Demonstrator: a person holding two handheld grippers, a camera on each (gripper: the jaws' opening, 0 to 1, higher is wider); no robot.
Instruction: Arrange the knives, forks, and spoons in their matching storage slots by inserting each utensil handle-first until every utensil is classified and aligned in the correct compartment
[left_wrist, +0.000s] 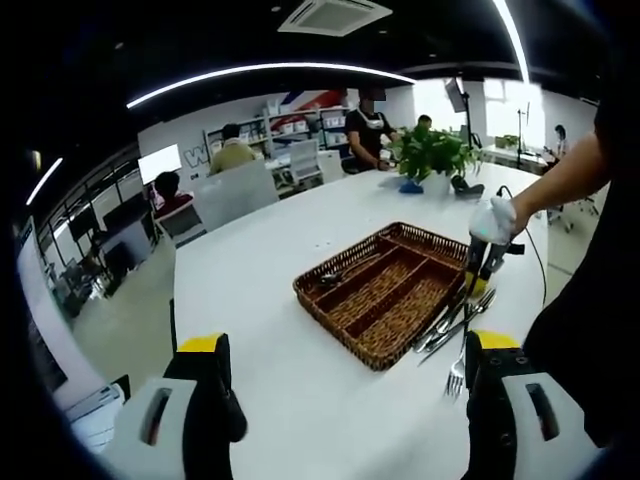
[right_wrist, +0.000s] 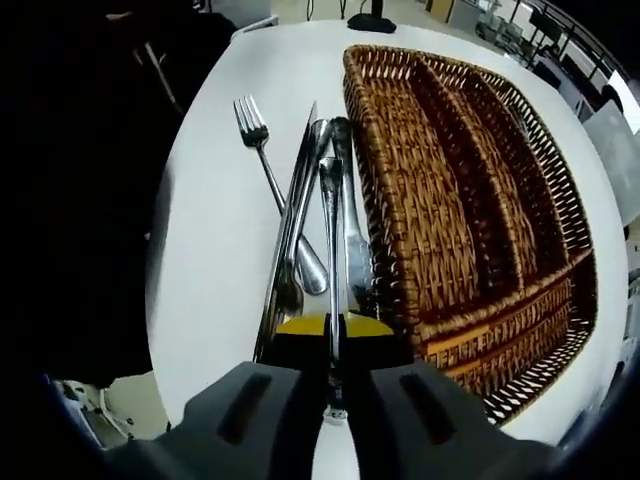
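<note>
A brown wicker tray (left_wrist: 385, 295) with long slots lies on the white table (left_wrist: 270, 300). A few utensils (left_wrist: 342, 268) rest in its far cross slot. Beside its right rim lies a pile of loose steel utensils (left_wrist: 450, 322). In the right gripper view, a fork (right_wrist: 256, 135), a knife (right_wrist: 296, 205) and a spoon (right_wrist: 311, 272) lie left of the tray (right_wrist: 440, 190). My right gripper (right_wrist: 335, 326) is shut on a thin steel utensil (right_wrist: 331, 230) seen edge-on, pointing along the tray's rim. That right gripper (left_wrist: 484, 266) stands over the pile. My left gripper (left_wrist: 345, 400) hovers wide open, near the table's front.
A potted plant (left_wrist: 434, 152) stands at the table's far end, with several people and shelves beyond. A gloved hand (left_wrist: 493, 220) and arm hold the right gripper, and a person's dark body (left_wrist: 590, 320) stands at the table's right edge. A cable trails behind the right gripper.
</note>
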